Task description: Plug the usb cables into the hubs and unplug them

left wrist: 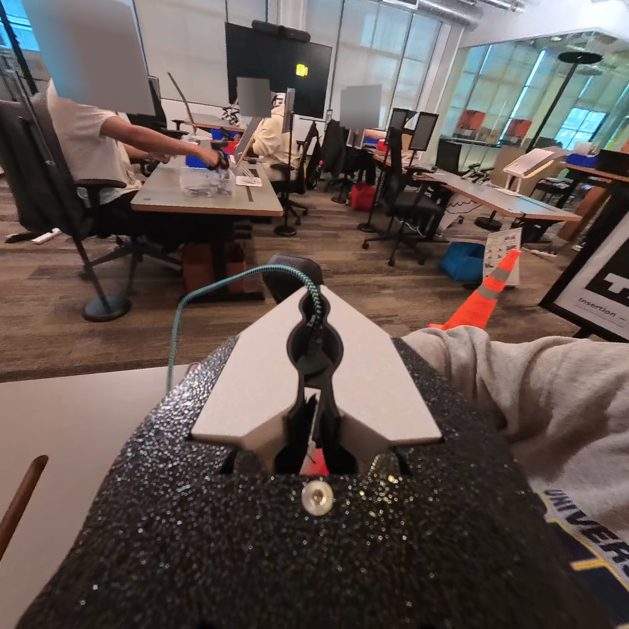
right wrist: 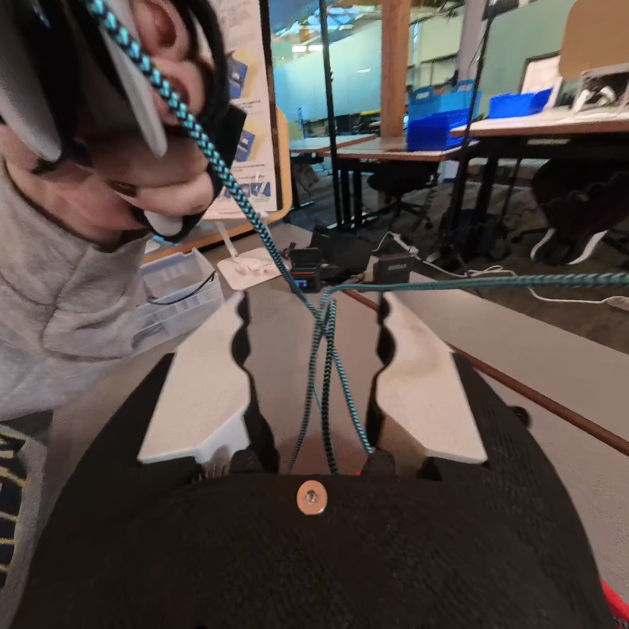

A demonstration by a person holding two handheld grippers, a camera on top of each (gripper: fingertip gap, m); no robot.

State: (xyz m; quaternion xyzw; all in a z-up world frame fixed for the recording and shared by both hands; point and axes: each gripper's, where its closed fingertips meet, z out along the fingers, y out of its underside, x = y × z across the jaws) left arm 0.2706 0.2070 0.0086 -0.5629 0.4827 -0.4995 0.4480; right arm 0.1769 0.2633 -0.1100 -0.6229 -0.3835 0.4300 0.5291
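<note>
My left gripper (left wrist: 313, 293) is shut on a teal-and-black braided USB cable (left wrist: 218, 283). The cable's black plug end (left wrist: 315, 354) sits in the round notch between the fingers, and the cable arcs out of the tips, left and down to the table. In the right wrist view the left gripper's grey fingers (right wrist: 146, 112) show at top left, held high in a hand, with the cable (right wrist: 238, 200) running down from them. My right gripper (right wrist: 312, 299) is open above the table. Crossed strands of the cable (right wrist: 326, 374) lie between its fingers, untouched. Two small black devices (right wrist: 306, 269) (right wrist: 394, 269) stand at the table's far edge.
A clear plastic box (right wrist: 177, 292) and a white stand base (right wrist: 248, 269) sit at the left on the grey table (right wrist: 510, 347). The person's grey sleeve (left wrist: 510, 391) is at the right. An orange cone (left wrist: 483, 299), a framed sign (left wrist: 599, 292), chairs and desks with people fill the room beyond. My right fingertips sit around 15 cm from my left ones.
</note>
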